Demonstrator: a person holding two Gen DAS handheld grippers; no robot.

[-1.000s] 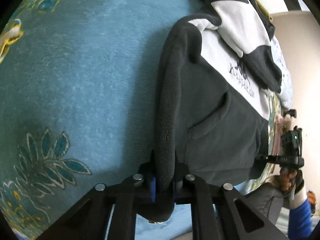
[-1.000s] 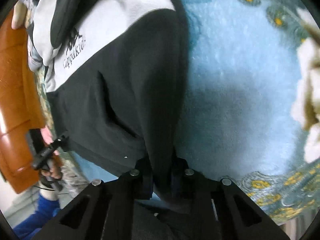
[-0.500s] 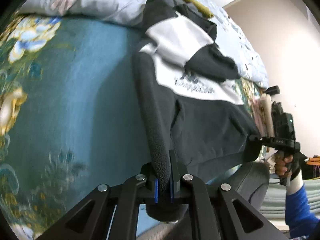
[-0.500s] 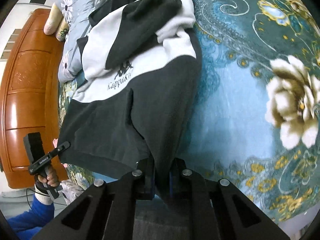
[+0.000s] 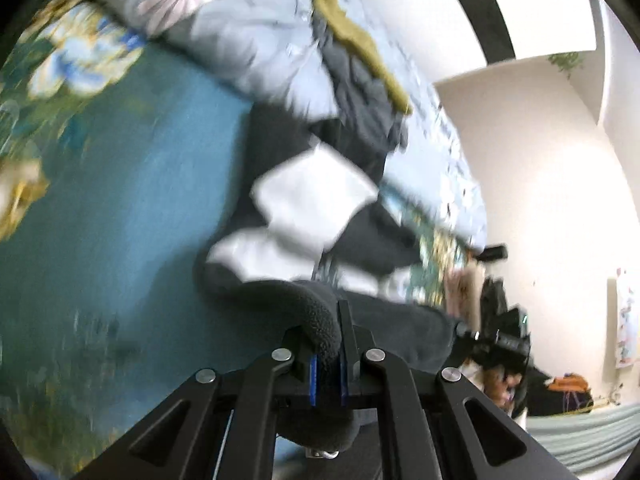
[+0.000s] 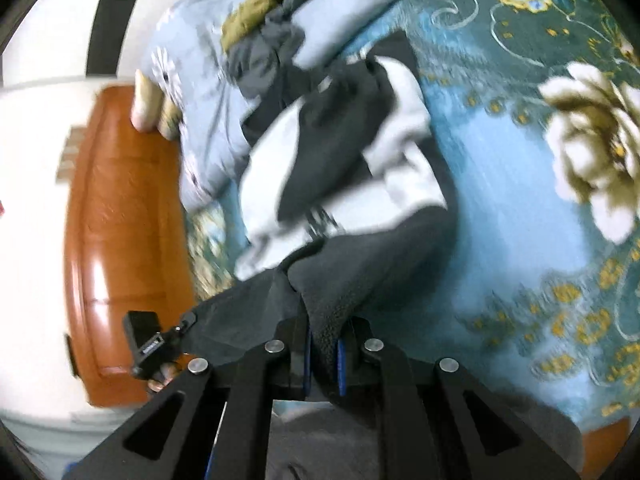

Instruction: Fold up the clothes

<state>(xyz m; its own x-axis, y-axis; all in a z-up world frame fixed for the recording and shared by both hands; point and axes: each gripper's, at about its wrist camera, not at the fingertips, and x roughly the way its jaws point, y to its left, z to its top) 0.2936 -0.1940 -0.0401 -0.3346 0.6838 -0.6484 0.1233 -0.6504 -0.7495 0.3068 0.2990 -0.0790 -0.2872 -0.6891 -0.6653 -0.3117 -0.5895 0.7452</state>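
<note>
Claws first: my left claw is pinching a thick roll of dark fleece at one bottom corner of the hoodie, and my right claw is clamping the other bottom corner of that same hoodie, both with cloth bunched between the blue pads.

I am working over the bed, with its teal flowered blanket; the garment's chest and hood are lying on it while the hem is hanging lifted between my two claws. Behind it a pale blue quilt is heaped at the head of the bed, and on that quilt a small pile of other clothes is sitting, grey cloth with an olive piece on top.

I am judging the hoodie soft, fairly thick and a little weighty: it is sagging between the grips, not holding any shape. The fleece looks grippy, unlikely to slide out. Corners of the hem seem the sound places to hold, so the fold edge stays straight.

Counting: one bed, one quilt, one black-and-white hoodie, two claws. The pile is too blurred to count.
</note>
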